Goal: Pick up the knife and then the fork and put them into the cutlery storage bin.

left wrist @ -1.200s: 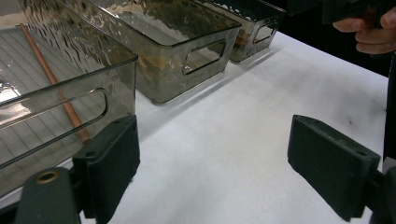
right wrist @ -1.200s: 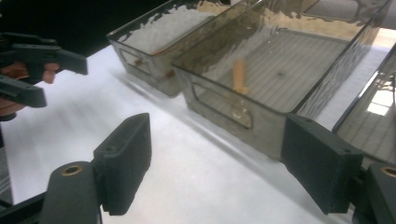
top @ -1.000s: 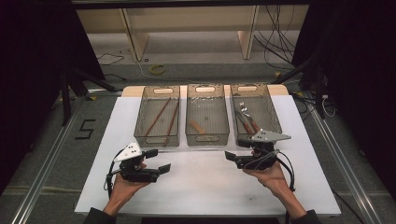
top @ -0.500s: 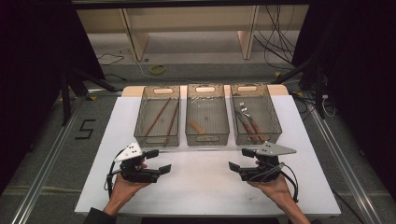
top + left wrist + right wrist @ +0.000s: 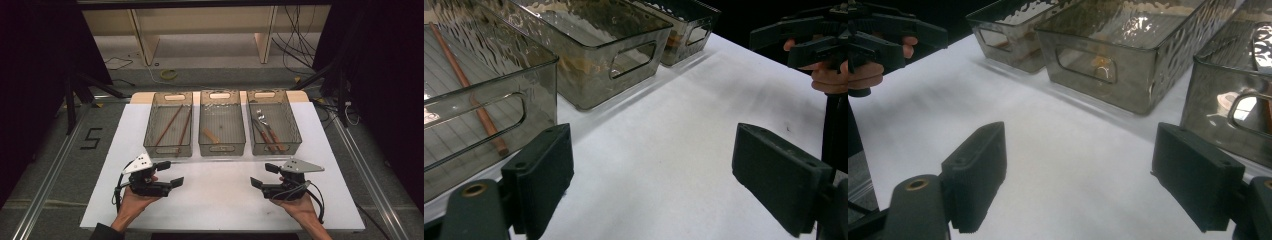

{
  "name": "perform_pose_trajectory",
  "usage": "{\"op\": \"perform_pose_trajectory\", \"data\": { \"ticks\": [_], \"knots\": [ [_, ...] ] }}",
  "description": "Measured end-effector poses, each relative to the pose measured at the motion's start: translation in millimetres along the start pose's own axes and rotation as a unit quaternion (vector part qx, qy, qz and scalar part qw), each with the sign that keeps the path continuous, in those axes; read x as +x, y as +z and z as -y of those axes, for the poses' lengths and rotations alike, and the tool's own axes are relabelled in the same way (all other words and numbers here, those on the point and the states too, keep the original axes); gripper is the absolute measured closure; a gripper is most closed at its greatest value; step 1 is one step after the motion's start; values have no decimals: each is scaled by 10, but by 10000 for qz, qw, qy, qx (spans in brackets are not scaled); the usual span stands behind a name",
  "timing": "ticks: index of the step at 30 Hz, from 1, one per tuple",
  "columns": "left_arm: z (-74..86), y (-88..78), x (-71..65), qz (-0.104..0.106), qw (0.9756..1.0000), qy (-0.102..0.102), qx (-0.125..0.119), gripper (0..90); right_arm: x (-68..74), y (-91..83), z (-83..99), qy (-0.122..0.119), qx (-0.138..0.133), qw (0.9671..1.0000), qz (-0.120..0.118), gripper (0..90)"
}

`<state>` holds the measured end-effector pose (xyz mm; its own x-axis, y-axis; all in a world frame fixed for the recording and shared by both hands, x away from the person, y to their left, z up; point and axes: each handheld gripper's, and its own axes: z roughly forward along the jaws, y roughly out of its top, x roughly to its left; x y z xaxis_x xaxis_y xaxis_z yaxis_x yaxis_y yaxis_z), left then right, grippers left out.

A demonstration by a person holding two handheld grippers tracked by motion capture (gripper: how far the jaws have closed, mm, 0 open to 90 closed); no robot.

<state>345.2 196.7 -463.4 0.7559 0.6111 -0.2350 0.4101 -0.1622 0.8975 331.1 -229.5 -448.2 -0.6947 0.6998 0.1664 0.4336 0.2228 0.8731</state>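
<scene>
Three smoky clear bins stand in a row on the white table. The left bin holds brown chopsticks. A small wooden piece lies in the middle bin, and cutlery lies in the right bin. My left gripper hovers in front of the left bin, open and empty. In front of the right bin my right gripper is also open with nothing between its jaws. The two grippers point toward each other.
Bare white tabletop lies between the grippers and the bins. In the left gripper view the left bin's wall is close beside the jaw. The right bin's handle wall is close in the right gripper view. Beyond the table are wooden legs and cables on the floor.
My right gripper has drawn back from the right bin's front toward the table's near edge. The left gripper has hardly moved. Both stay open.
</scene>
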Motion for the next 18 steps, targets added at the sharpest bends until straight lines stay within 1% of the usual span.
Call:
{"op": "perform_pose_trajectory", "data": {
  "ticks": [9,18],
  "knots": [
    [-2,0,1,10,10000,3,5,161,-16,-39,76,29,-9,10000,47,227],
    [-1,3,2,5,10000,-5,23,161,-24,-44,73,27,-43,10000,53,228]
  ]
}}
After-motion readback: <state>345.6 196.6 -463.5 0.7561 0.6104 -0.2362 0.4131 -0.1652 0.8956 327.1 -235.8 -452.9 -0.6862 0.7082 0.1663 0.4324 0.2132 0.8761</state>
